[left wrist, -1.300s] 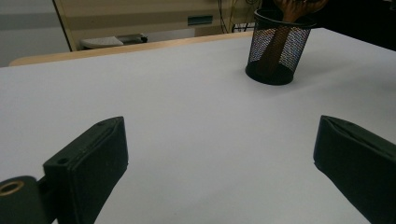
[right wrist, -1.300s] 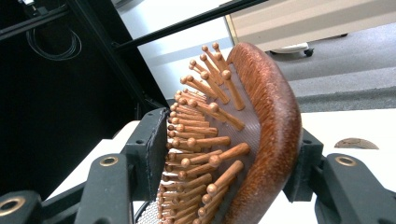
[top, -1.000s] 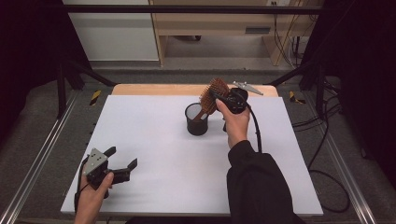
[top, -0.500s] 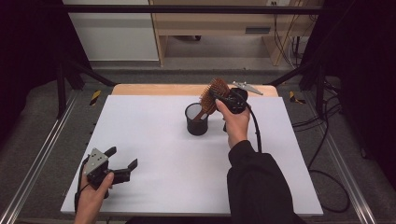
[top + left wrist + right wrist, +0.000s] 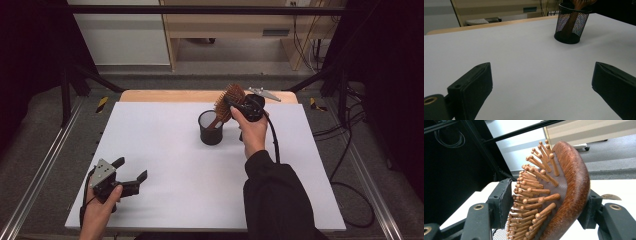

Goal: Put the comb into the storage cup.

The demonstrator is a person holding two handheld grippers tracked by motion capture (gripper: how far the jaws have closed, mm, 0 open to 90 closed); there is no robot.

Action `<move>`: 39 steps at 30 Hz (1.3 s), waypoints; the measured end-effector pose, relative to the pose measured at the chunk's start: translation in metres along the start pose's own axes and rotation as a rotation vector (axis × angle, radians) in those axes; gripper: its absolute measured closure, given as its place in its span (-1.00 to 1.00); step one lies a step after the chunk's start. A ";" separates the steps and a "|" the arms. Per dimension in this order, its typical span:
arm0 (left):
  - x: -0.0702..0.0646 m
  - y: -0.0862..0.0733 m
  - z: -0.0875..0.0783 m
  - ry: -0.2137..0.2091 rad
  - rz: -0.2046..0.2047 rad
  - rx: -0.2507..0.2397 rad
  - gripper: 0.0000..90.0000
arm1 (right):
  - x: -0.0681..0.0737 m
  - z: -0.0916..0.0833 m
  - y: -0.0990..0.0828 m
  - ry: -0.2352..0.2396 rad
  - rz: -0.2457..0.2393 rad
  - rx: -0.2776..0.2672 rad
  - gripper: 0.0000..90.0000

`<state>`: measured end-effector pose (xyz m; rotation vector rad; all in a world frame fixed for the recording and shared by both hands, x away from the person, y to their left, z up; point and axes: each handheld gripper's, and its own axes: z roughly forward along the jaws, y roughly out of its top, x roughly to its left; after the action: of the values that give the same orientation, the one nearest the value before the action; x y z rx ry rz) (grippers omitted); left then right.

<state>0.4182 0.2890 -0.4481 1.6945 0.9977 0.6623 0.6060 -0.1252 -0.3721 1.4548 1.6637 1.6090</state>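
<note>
Reddish-brown wooden paddle hairbrush (image 5: 564,192) with round-tipped wooden pins — handle down in black mesh cup (image 5: 210,128), head between right gripper (image 5: 239,105) jaws, just been opening, left pad clear of pins. Left gripper (image 5: 131,175) wide open, empty.

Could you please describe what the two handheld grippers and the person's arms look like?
Both grippers are black, each with two blocky, flat-padded jaws and brass-coloured rivets. The left gripper and the right gripper each carry a grey three-cornered plate. A black cable trails from the right one. The right arm wears a black sleeve.
</note>
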 end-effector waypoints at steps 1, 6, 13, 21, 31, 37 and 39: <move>0.000 0.000 0.000 0.000 0.000 0.000 -0.92 | 0.000 0.000 0.000 0.000 0.000 0.000 -0.16; 0.000 0.000 0.000 0.000 0.000 0.001 -0.92 | 0.000 0.000 0.000 0.001 -0.001 0.001 -0.19; 0.000 0.000 0.000 -0.001 0.001 0.000 -0.92 | 0.001 0.001 -0.001 -0.002 -0.011 0.006 -0.26; -0.001 0.000 0.000 -0.002 0.001 0.000 -0.92 | 0.002 0.002 -0.002 -0.005 -0.016 0.013 -0.30; -0.001 0.000 0.000 -0.003 0.002 0.001 -0.92 | 0.002 0.001 -0.002 -0.004 -0.018 0.021 -0.35; -0.001 0.000 0.000 -0.003 0.002 0.001 -0.92 | 0.002 0.001 -0.002 -0.007 -0.015 0.028 -0.41; -0.001 0.000 0.000 -0.004 0.002 0.002 -0.92 | 0.002 0.001 -0.002 -0.007 -0.014 0.031 -0.44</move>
<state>0.4181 0.2881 -0.4480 1.6984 0.9944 0.6598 0.6055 -0.1228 -0.3737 1.4585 1.6984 1.5759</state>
